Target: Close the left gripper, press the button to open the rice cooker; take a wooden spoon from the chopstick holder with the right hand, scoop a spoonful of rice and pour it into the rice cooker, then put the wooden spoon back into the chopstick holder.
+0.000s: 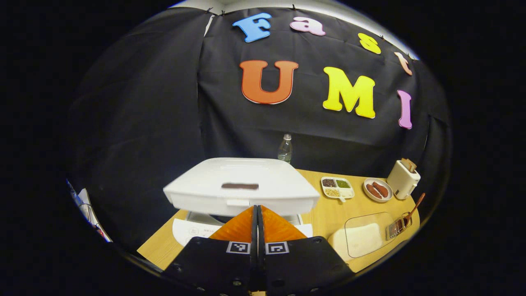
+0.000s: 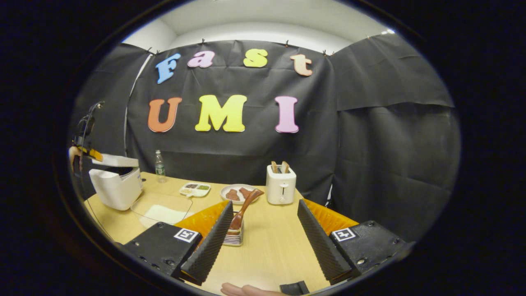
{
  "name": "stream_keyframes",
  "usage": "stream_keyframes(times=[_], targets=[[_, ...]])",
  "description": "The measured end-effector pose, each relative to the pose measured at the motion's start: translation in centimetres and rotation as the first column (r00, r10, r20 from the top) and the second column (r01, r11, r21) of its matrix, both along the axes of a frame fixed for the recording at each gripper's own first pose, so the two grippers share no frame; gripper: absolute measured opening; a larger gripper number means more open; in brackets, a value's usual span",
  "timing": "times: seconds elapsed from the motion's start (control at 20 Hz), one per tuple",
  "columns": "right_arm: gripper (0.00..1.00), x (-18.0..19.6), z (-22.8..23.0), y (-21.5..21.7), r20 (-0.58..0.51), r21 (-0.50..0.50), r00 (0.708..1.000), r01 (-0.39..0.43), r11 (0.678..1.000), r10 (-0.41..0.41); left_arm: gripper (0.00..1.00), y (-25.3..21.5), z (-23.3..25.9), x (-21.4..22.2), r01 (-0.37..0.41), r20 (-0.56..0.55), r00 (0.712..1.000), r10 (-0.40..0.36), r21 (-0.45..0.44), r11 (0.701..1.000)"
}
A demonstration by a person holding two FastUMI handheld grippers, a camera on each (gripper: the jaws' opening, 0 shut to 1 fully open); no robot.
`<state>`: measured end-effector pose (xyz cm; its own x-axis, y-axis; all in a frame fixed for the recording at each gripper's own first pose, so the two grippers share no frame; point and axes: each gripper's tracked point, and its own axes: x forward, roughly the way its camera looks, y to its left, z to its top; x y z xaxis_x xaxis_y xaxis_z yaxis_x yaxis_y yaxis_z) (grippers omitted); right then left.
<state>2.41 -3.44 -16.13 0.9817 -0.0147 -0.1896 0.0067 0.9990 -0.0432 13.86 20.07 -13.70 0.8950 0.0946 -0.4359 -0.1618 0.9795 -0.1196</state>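
Note:
The white rice cooker (image 1: 193, 230) stands right in front of my left gripper (image 1: 257, 209), which is shut with nothing between its fingers. Its lid (image 1: 242, 185) is lifted off the body and hangs above my fingertips. In the right gripper view the rice cooker (image 2: 117, 187) sits at the table's far left with its lid (image 2: 115, 160) raised. My right gripper (image 2: 265, 203) is open above the table. The chopstick holder (image 2: 234, 236) with the wooden spoon (image 2: 246, 203) stands just inside its left finger, untouched. A clear box of rice (image 2: 162, 209) lies between cooker and holder.
Along the back of the wooden table (image 2: 271, 246) are a water bottle (image 2: 159, 164), a divided dish of grains (image 2: 195, 189), a plate of sausages (image 2: 236, 193) and a white toaster (image 2: 281, 185). A hand (image 2: 242, 290) shows at the bottom edge.

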Motion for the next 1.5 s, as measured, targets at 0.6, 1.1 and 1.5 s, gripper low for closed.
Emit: stream_keyframes(times=[0.6, 1.1, 1.5], targets=[[1.0, 4.6, -4.2, 0.5, -0.003, 0.125, 0.999, -0.04, 0.991, 0.041, 0.94, -4.0, 6.5, -12.0, 0.026, 0.293, 0.955, -0.04, 0.051, 0.998], [0.95, 12.7, -10.6, 2.7, -0.141, 0.225, 0.985, -0.069, 0.972, 0.103, 0.94, -9.0, 4.6, -19.9, 0.09, 0.356, 0.928, -0.111, 0.076, 0.993], [0.96, 19.6, -14.4, 4.5, -0.227, 0.276, 0.965, -0.063, 0.959, 0.129, 0.96, -8.7, 4.5, -24.1, 0.065, 0.402, 0.907, -0.124, 0.158, 0.985]])
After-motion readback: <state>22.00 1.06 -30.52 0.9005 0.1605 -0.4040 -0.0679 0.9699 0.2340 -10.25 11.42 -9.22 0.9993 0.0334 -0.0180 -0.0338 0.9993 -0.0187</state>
